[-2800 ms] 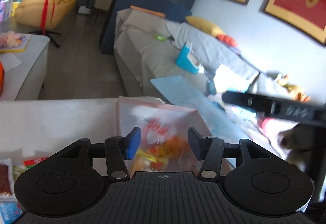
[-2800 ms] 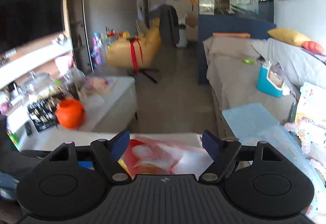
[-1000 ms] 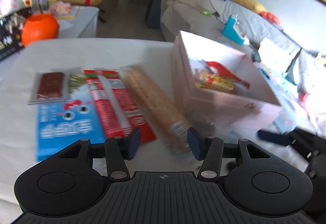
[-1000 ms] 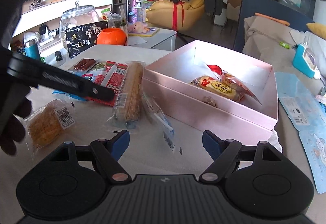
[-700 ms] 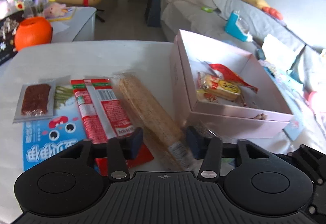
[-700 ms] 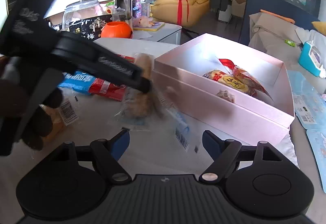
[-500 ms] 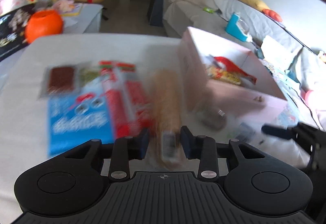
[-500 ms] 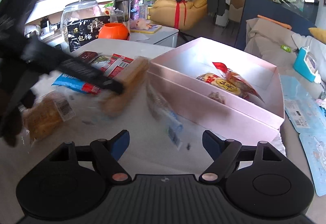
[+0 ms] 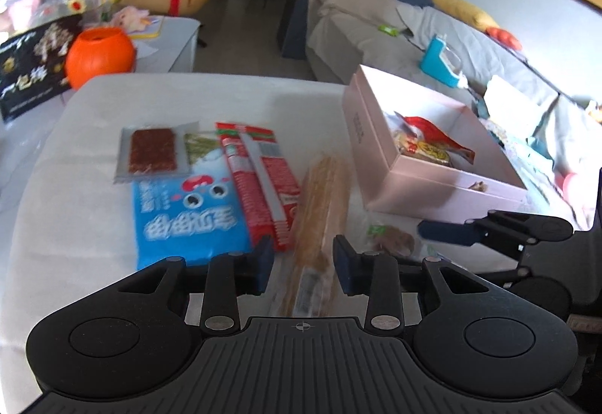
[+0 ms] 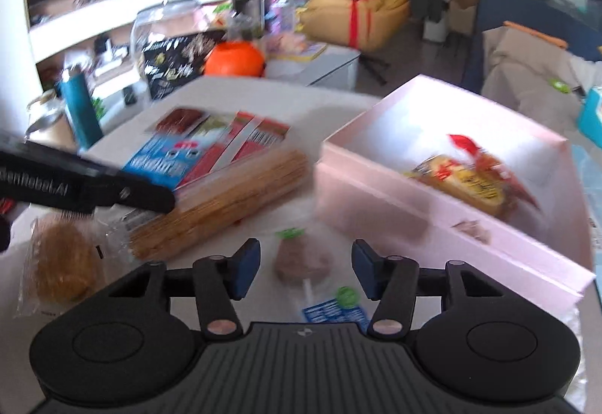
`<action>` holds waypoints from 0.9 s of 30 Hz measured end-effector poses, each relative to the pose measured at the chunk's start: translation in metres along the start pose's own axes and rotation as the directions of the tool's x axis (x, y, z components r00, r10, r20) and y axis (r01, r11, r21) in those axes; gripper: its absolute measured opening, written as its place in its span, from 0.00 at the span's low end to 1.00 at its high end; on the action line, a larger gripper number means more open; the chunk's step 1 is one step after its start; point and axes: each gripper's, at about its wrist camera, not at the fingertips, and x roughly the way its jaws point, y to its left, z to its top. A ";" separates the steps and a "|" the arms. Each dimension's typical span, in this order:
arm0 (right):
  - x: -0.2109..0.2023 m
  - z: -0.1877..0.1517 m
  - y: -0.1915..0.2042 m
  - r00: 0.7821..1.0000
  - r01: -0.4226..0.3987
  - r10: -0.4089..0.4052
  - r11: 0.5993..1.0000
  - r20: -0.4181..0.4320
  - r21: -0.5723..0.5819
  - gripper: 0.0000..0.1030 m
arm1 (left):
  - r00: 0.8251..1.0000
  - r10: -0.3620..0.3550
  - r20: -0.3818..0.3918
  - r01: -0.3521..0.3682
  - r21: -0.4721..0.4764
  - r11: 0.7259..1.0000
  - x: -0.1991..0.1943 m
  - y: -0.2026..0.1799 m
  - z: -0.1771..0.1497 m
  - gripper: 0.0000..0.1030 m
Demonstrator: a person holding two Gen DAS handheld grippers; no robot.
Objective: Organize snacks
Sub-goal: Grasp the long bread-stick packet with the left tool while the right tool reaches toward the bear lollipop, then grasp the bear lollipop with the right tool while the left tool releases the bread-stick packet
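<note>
Snacks are spread over a white table (image 9: 94,105): a clear-wrapped brown bar (image 9: 152,150), a flat blue packet with cartoon eyes (image 9: 188,218) and a long red-and-white packet (image 9: 259,180) are laid side by side at the left. A long clear-wrapped pack of tan wafer sticks (image 9: 320,210) is clamped at its near end by the left gripper (image 9: 303,265). A small clear-wrapped brown snack (image 10: 301,259) is seen between the closing jaws of the right gripper (image 10: 304,273), with gaps at both pads. A yellow-and-red snack bag (image 10: 466,180) is held in the open pink cardboard box (image 10: 414,222) at the right.
</note>
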 end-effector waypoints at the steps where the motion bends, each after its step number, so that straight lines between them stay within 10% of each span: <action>1: 0.004 -0.001 0.000 1.000 0.002 -0.002 1.000 -0.011 -0.001 0.53 | 1.000 0.004 -0.012 -0.004 0.010 1.000 0.006 -0.003 0.002 0.38; 7: -0.007 -0.012 -0.010 0.999 0.004 -0.003 1.000 -0.040 0.018 0.36 | 0.998 -0.039 -0.051 0.042 0.060 0.997 0.015 -0.019 -0.007 0.33; 16: -0.057 -0.056 -0.030 0.996 0.069 -0.067 0.997 -0.061 0.028 0.37 | 0.968 -0.178 -0.178 0.197 0.095 0.976 -0.015 -0.039 -0.041 0.34; 27: -0.055 -0.068 -0.041 0.996 0.087 -0.082 0.988 -0.040 0.129 0.80 | 0.982 -0.112 -0.154 0.118 0.031 0.992 0.006 -0.041 -0.039 0.38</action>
